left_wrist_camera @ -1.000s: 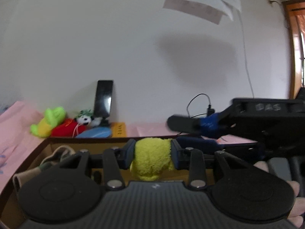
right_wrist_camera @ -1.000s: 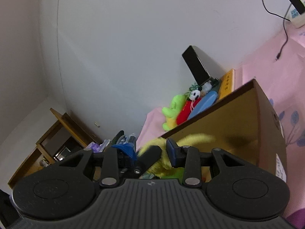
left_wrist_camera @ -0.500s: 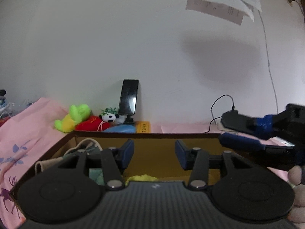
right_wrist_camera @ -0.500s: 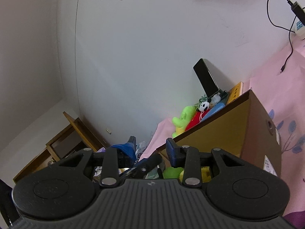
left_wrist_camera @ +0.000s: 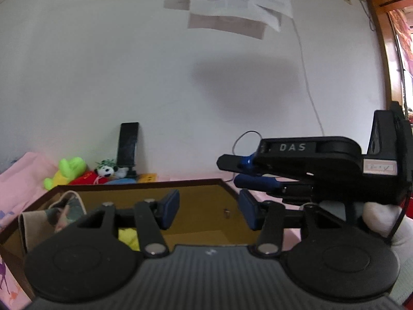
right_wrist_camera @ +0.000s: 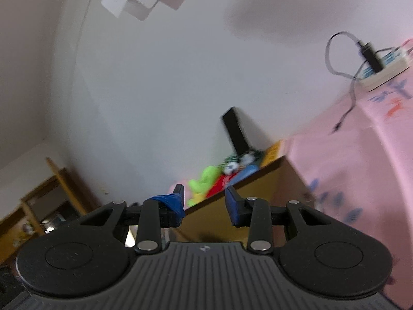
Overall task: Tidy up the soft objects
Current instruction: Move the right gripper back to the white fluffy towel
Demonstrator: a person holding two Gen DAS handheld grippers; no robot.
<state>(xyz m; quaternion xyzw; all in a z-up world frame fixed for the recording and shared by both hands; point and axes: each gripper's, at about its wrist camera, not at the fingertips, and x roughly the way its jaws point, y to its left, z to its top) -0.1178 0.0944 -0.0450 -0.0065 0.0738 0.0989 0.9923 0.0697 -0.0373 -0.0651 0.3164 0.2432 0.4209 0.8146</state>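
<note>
Several plush toys [left_wrist_camera: 77,171] wait far left by the wall, beyond the box [left_wrist_camera: 196,201]. Left gripper [left_wrist_camera: 209,213] and right gripper [right_wrist_camera: 204,204] both gape, empty. Reaching over, either could snag the box rim.

Both views dim, flat indoor light, greyish cast. Brightest spot is the doorway [left_wrist_camera: 402,59] far right of the left tongs [left_wrist_camera: 209,210], slightly blown out there. Soft broad shadow on the wall [left_wrist_camera: 245,87] above and ahead of the left tongs; similar one top right in the right wrist view. Left wrist view fairly sharp. Right wrist view motion-blurred: toys [right_wrist_camera: 219,178] ahead of the right tongs [right_wrist_camera: 205,204] and the cable [right_wrist_camera: 343,59] up right smeared. Strong fisheye bending, dark corners
</note>
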